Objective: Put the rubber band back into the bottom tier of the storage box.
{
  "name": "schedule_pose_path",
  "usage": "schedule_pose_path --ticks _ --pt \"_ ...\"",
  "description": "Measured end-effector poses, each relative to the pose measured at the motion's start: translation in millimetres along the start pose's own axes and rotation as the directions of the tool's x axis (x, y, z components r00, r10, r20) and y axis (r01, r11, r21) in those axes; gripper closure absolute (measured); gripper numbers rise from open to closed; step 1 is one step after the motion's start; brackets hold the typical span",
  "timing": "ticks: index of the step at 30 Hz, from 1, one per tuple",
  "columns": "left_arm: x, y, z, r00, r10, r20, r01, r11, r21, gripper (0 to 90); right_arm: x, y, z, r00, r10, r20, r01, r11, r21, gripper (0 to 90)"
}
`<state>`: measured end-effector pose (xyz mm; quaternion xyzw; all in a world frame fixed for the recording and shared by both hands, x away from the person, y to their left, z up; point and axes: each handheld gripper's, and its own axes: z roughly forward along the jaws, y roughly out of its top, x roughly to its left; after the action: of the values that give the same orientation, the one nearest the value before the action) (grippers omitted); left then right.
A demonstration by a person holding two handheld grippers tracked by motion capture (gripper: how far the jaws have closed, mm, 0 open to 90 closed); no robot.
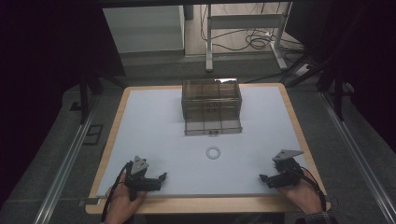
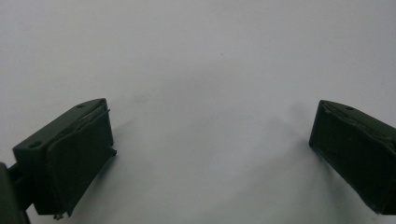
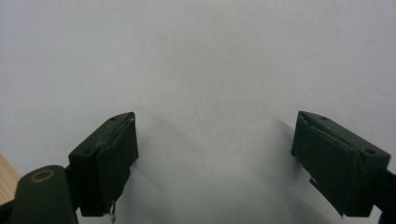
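Your left gripper (image 1: pixel 150 178) and right gripper (image 1: pixel 275 177) rest at the table's (image 1: pixel 261 140) near edge, jaws apart and empty. Nothing looks started; I'd guess you next reach for the white ring (image 1: pixel 214 152) before the clear drawer box (image 1: pixel 211 106).

The table (image 1: pixel 140 121) is showing a smooth, matt white top edged in pale wood. The box (image 1: pixel 211 106) is looking like clear, smoky, glossy plastic, and the small ring (image 1: pixel 214 152) is looking white and matt. The left gripper (image 2: pixel 210 154) and right gripper (image 3: pixel 215 158) are showing matt black plastic jaws with slightly worn pads.
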<state>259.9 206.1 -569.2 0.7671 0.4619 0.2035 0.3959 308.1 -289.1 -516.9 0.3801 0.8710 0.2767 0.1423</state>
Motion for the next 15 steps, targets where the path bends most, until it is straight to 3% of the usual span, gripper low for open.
schedule_pose_path --ticks 9,15 --pt "0.0 0.0 0.0 1.0 0.0 0.0 0.0 1.0 0.0 0.0 -0.3 0.5 0.0 1.0 -0.003 -0.001 0.003 1.0 0.004 14.3" --pt "0.0 0.0 0.1 1.0 0.0 0.0 0.0 1.0 0.0 0.0 -0.3 5.1 0.3 1.0 -0.007 -0.002 0.008 0.999 0.035 14.7"
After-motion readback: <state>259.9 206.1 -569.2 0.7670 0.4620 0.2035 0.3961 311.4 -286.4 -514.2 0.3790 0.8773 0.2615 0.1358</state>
